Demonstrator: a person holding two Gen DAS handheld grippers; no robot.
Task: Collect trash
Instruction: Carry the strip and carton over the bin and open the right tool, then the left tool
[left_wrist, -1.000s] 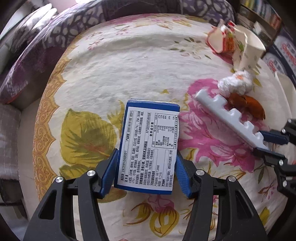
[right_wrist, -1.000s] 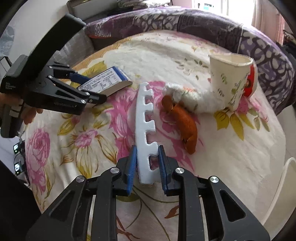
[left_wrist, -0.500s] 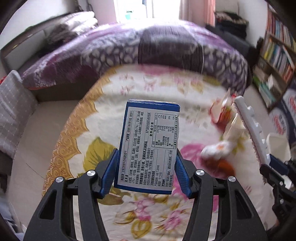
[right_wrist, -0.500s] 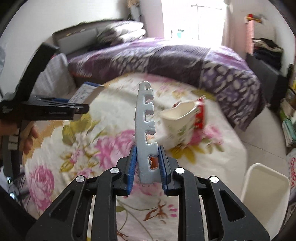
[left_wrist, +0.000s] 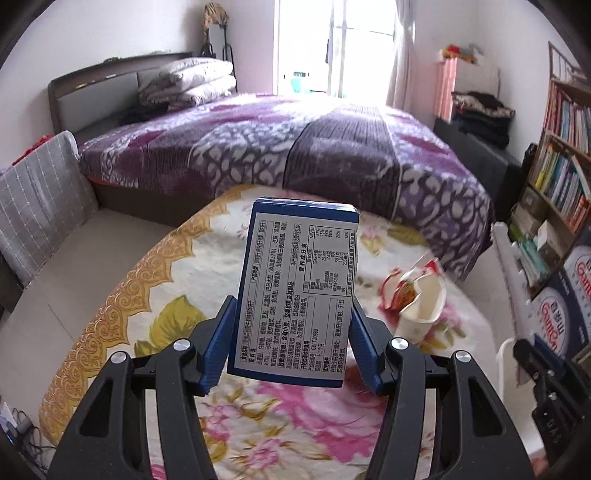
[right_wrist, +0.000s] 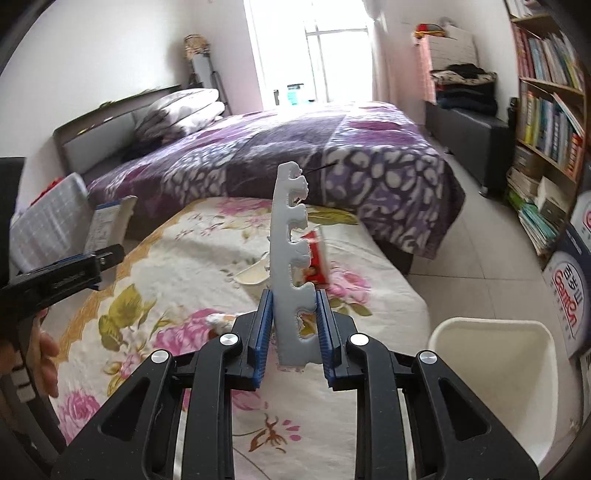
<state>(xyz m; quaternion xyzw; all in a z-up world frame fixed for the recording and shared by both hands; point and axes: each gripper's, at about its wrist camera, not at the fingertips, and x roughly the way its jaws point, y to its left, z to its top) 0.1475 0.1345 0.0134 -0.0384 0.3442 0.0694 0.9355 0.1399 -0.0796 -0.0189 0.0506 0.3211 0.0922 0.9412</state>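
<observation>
My left gripper (left_wrist: 290, 349) is shut on a blue and white food box (left_wrist: 295, 291) and holds it up above the floral table (left_wrist: 140, 295). My right gripper (right_wrist: 293, 338) is shut on a white notched foam strip (right_wrist: 291, 258), held upright above the table. A tipped paper cup (left_wrist: 424, 306) and a red wrapper (left_wrist: 393, 291) lie on the table's far right. The cup (right_wrist: 255, 275) and wrapper (right_wrist: 317, 264) also show behind the foam strip, with a white tissue wad (right_wrist: 218, 319) nearer. A white bin (right_wrist: 495, 380) stands on the floor right of the table.
A bed with a purple quilt (left_wrist: 295, 147) stands behind the table. A bookshelf (right_wrist: 546, 110) and printed cartons (right_wrist: 569, 295) line the right wall. A grey cushioned seat (left_wrist: 37, 206) is at the left. The left gripper (right_wrist: 66, 273) shows at the left of the right wrist view.
Both grippers have lifted their loads off the table and tilted upward, so the bedroom comes into view. The right gripper has moved toward the white bin.
</observation>
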